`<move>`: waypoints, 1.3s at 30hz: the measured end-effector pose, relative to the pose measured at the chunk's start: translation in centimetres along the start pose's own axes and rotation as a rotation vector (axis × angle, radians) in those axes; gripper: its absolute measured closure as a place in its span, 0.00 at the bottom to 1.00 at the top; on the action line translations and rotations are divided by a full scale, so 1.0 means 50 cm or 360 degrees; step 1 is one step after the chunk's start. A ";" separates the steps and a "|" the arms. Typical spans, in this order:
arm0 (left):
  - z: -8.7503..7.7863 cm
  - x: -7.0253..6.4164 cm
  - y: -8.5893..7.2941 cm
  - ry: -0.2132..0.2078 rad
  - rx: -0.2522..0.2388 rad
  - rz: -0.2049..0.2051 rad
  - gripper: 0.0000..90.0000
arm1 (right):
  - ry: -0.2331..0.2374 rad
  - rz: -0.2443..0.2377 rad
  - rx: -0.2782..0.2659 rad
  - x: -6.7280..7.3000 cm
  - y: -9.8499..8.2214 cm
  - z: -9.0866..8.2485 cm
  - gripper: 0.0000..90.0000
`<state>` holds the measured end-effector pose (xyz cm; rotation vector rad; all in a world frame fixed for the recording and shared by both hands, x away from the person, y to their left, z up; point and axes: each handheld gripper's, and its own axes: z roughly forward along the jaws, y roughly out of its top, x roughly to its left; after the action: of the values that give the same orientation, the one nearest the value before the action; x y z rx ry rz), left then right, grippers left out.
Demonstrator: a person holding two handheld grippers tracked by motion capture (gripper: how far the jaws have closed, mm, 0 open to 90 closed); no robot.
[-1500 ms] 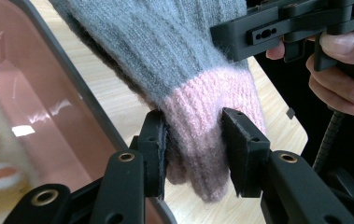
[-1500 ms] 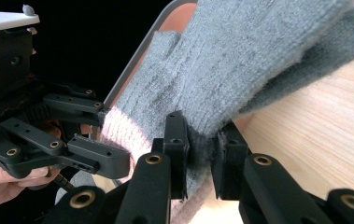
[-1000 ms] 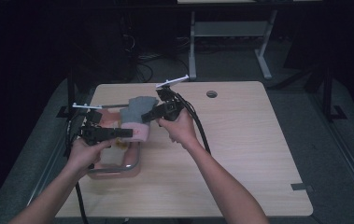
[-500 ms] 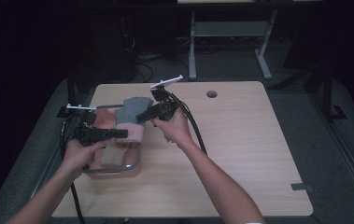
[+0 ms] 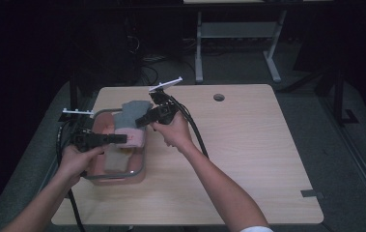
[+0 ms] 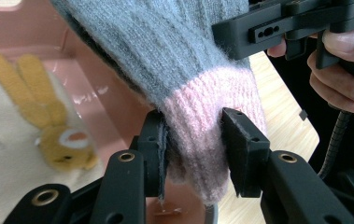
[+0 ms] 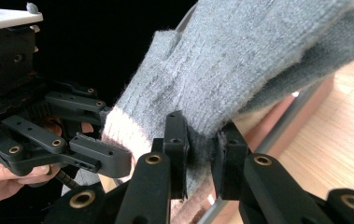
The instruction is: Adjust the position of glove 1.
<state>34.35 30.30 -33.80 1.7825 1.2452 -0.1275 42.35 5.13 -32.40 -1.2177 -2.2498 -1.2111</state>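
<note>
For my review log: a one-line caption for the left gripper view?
Left gripper pinches the pink cuff of a grey knit glove above a pink basket.

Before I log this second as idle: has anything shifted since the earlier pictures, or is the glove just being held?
Very little changed. The right tool eased slightly toward the person, and with it the grey and pink glove. The left tool kept its place. Both stayed clamped on the glove above the pink basket, on the table.

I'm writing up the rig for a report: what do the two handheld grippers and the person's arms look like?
Both the left gripper and the right gripper are matte black, with flat rectangular jaws, brass-ringed pivot holes and trailing black cables. Each carries a pale plate on top. The forearms are bare; a white sleeve edge shows.
</note>
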 end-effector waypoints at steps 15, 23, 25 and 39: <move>-0.027 0.031 -0.014 0.0036 -0.0009 -0.0048 0.69 | 0.0053 0.0004 0.0026 0.009 0.011 0.047 0.86; -0.033 0.044 -0.021 0.0047 -0.0010 -0.0069 0.69 | 0.0089 0.0019 0.0034 0.005 0.013 0.065 0.86; -0.033 0.045 -0.023 0.0050 -0.0008 -0.0072 0.69 | 0.0087 0.0020 0.0037 0.006 0.012 0.068 0.86; -0.041 0.073 -0.039 0.0092 0.0023 -0.0086 0.69 | 0.0125 0.0032 0.0067 0.003 0.009 0.107 0.86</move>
<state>33.75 34.42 -35.85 1.7762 1.3374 -0.1172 43.27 9.60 -35.27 -1.1542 -2.1902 -1.1774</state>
